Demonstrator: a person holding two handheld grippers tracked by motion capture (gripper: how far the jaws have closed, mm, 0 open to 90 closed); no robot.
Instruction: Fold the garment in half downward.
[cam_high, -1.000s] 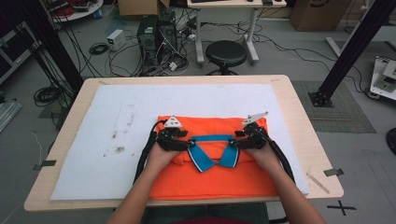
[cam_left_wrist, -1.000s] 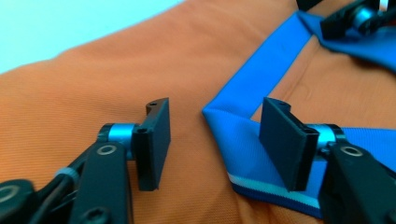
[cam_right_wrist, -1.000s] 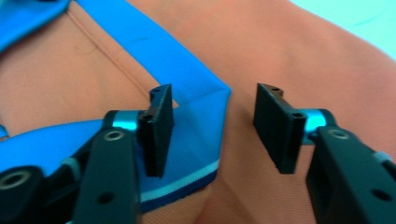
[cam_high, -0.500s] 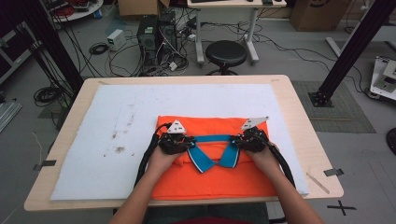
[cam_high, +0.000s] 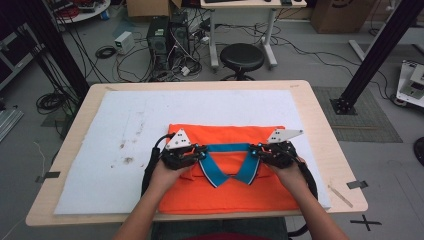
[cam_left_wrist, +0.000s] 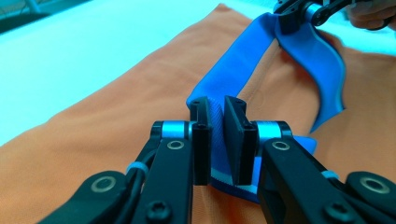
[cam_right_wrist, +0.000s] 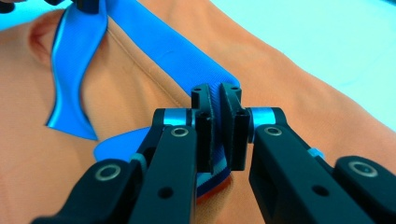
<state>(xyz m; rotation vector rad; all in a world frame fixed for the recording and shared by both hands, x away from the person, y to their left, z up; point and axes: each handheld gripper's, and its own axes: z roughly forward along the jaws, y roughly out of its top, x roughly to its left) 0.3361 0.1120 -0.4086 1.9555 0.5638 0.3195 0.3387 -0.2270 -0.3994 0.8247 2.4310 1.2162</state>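
Left gripper (cam_left_wrist: 217, 140) and right gripper (cam_right_wrist: 221, 135) each have fingers pinching the blue collar (cam_high: 228, 147) of the orange shirt (cam_high: 225, 195). The collar band runs straight between them; beyond the fingers lies the shirt's folded edge on the tabletop (cam_high: 320, 130).

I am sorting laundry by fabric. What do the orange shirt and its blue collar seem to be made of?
Orange shirt: smooth matte knit, probably polyester or cotton blend; it drapes softly.
Blue collar: ribbed knit, fine ridges visible between the jaws, slightly stiffer.
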